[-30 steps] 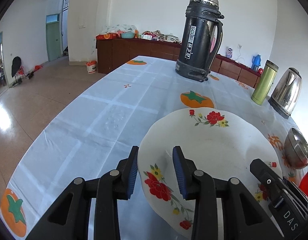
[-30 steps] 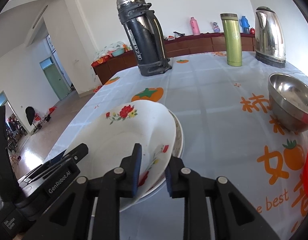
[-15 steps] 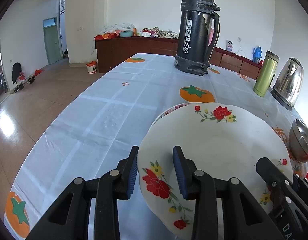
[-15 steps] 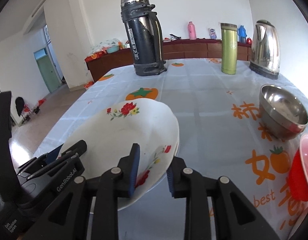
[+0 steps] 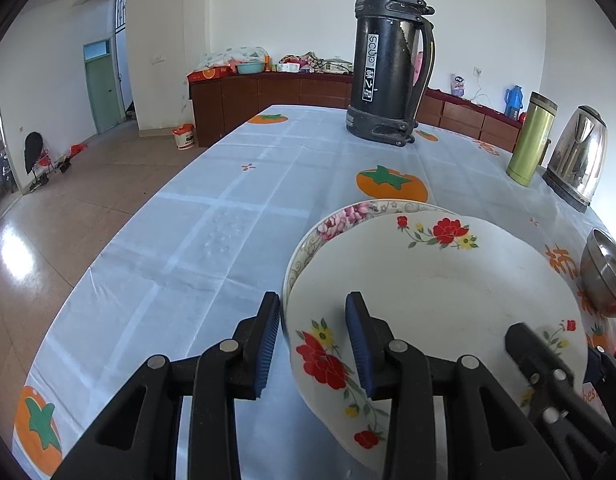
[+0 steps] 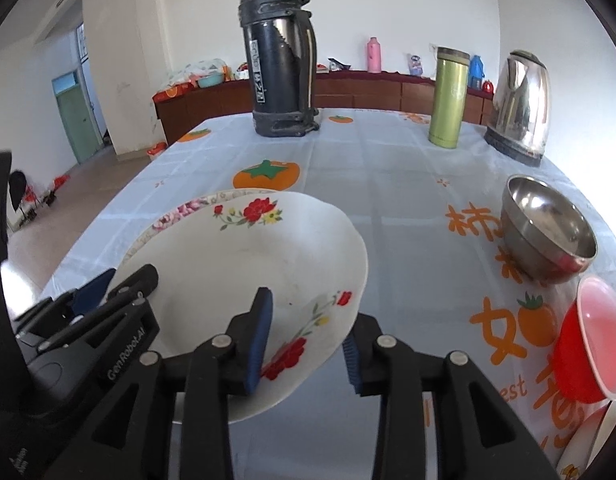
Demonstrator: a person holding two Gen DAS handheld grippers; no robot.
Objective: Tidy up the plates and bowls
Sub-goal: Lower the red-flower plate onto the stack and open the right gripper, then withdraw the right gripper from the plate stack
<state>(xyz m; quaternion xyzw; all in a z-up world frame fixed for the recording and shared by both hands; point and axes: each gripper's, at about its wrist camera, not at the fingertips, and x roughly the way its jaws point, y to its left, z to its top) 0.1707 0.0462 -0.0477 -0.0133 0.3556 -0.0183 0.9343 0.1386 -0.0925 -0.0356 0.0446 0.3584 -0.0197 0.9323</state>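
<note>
A white plate with red flowers (image 5: 428, 280) (image 6: 247, 264) lies tilted on a pink-flowered plate (image 5: 340, 220) (image 6: 179, 212) that rests on the table. My left gripper (image 5: 312, 304) is shut on the white plate's left rim, one pad inside the dish and one outside. It also shows at the left of the right wrist view, left gripper (image 6: 107, 292). My right gripper (image 6: 308, 320) straddles the plate's right rim. Its jaws are opening and the pads stand off the rim. A steel bowl (image 6: 548, 232) and a red bowl (image 6: 588, 340) stand to the right.
A tall black thermos (image 5: 388, 68) stands at the table's far middle. A green flask (image 6: 448, 96) and a steel kettle (image 6: 520, 104) are at the far right. The table's left edge (image 5: 119, 248) drops to the tiled floor.
The white plate has come down onto the pink-flowered plate, whose rim now shows behind it. The right gripper's jaws have spread apart off the rim. The left grip is unchanged.
</note>
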